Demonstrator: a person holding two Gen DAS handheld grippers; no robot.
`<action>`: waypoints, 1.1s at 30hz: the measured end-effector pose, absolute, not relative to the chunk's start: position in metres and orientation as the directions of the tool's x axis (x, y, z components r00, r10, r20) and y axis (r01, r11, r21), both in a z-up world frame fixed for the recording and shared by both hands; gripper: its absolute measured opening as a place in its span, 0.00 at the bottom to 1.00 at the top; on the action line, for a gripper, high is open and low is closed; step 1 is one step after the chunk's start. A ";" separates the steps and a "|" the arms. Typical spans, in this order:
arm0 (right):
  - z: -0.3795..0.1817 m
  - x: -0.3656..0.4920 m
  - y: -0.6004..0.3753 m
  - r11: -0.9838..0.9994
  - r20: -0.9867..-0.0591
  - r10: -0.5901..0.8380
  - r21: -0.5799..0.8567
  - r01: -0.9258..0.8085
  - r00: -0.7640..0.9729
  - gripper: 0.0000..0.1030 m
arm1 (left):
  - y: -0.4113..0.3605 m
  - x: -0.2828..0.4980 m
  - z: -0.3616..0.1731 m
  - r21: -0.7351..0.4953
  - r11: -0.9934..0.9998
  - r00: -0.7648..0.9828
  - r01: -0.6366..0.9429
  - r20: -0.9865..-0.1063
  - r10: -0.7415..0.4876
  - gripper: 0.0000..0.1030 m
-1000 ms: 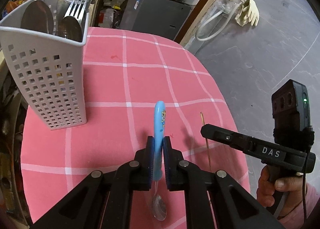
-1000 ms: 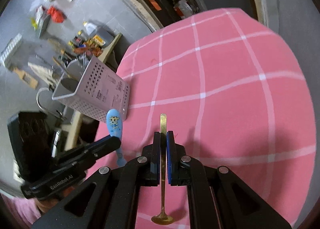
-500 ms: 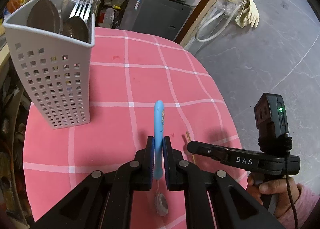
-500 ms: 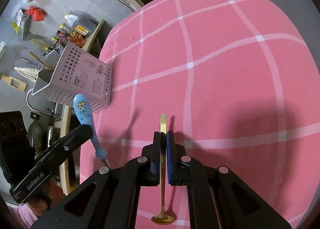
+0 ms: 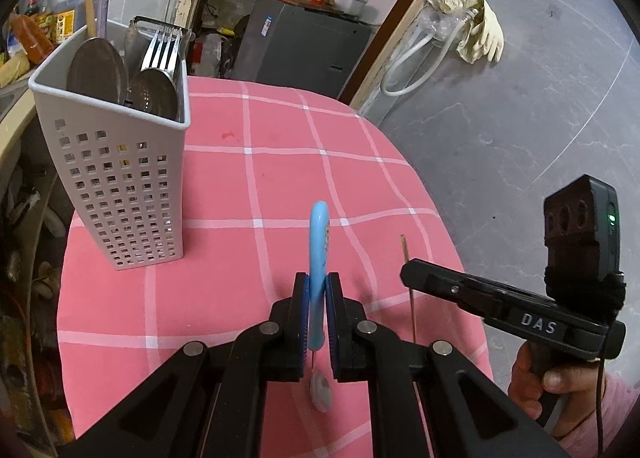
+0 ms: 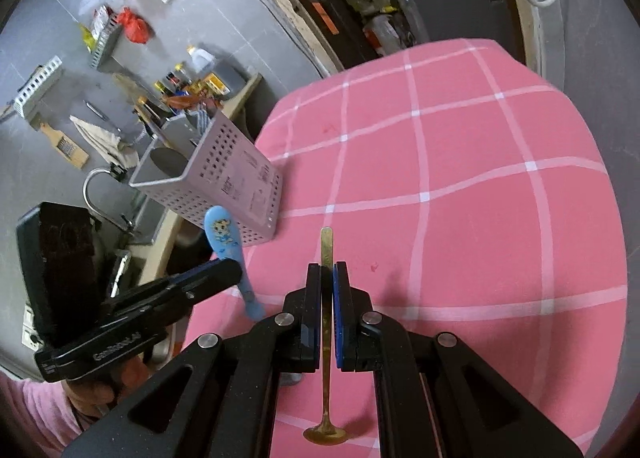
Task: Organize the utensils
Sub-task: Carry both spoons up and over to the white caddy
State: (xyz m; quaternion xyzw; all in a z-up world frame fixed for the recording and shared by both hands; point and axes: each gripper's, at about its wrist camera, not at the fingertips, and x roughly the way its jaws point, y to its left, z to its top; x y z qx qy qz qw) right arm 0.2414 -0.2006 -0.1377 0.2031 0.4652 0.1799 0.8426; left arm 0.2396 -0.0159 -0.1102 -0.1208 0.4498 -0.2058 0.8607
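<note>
Left gripper (image 5: 317,312) clamps the blue-handled metal spoon (image 5: 319,242); ahead-left, the crowded perforated white plastic caddy (image 5: 116,178) could snag its bowl

"DAS" on right gripper (image 5: 520,310), "GenRobot.AI" on left gripper (image 6: 120,342)

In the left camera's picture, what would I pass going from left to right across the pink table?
White utensil holder → blue-handled spoon in the left claw → thin gold spoon in the right claw.
</note>
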 end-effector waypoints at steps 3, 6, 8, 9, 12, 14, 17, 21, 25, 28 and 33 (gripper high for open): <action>-0.126 0.237 -0.201 0.858 -0.689 0.481 0.497 -0.129 0.542 0.05 | -0.013 0.238 -0.105 -0.389 0.887 0.523 0.247 -0.717 -0.460 0.08; -0.114 0.234 -0.202 0.860 -0.667 0.479 0.487 -0.153 0.571 0.05 | -0.010 0.237 -0.097 -0.386 0.888 0.539 0.251 -0.706 -0.460 0.08; -0.104 0.233 -0.201 0.864 -0.649 0.476 0.473 -0.175 0.594 0.05 | -0.009 0.237 -0.090 -0.377 0.892 0.555 0.251 -0.699 -0.452 0.08; -0.099 0.234 -0.200 0.865 -0.641 0.474 0.466 -0.184 0.605 0.05 | -0.009 0.238 -0.086 -0.374 0.892 0.561 0.252 -0.695 -0.450 0.08; -0.088 0.235 -0.198 0.866 -0.619 0.474 0.458 -0.203 0.626 0.05 | -0.006 0.239 -0.076 -0.362 0.898 0.578 0.250 -0.688 -0.438 0.08; -0.080 0.235 -0.196 0.866 -0.601 0.474 0.451 -0.218 0.643 0.05 | -0.005 0.240 -0.069 -0.348 0.904 0.592 0.248 -0.684 -0.426 0.08; -0.068 0.237 -0.194 0.866 -0.577 0.475 0.443 -0.234 0.665 0.05 | -0.001 0.242 -0.057 -0.339 0.909 0.604 0.243 -0.681 -0.415 0.08; -0.047 0.242 -0.191 0.857 -0.529 0.485 0.447 -0.256 0.697 0.05 | 0.006 0.246 -0.039 -0.333 0.912 0.622 0.241 -0.668 -0.408 0.08; -0.027 0.251 -0.187 0.847 -0.477 0.494 0.451 -0.280 0.726 0.05 | 0.011 0.249 -0.018 -0.303 0.921 0.650 0.245 -0.653 -0.388 0.08; -0.013 0.259 -0.186 0.839 -0.440 0.504 0.454 -0.300 0.743 0.05 | 0.014 0.251 -0.003 -0.280 0.928 0.673 0.247 -0.639 -0.372 0.08; 0.011 0.273 -0.177 0.823 -0.384 0.527 0.453 -0.342 0.758 0.05 | 0.023 0.255 0.021 -0.258 0.936 0.710 0.241 -0.611 -0.351 0.08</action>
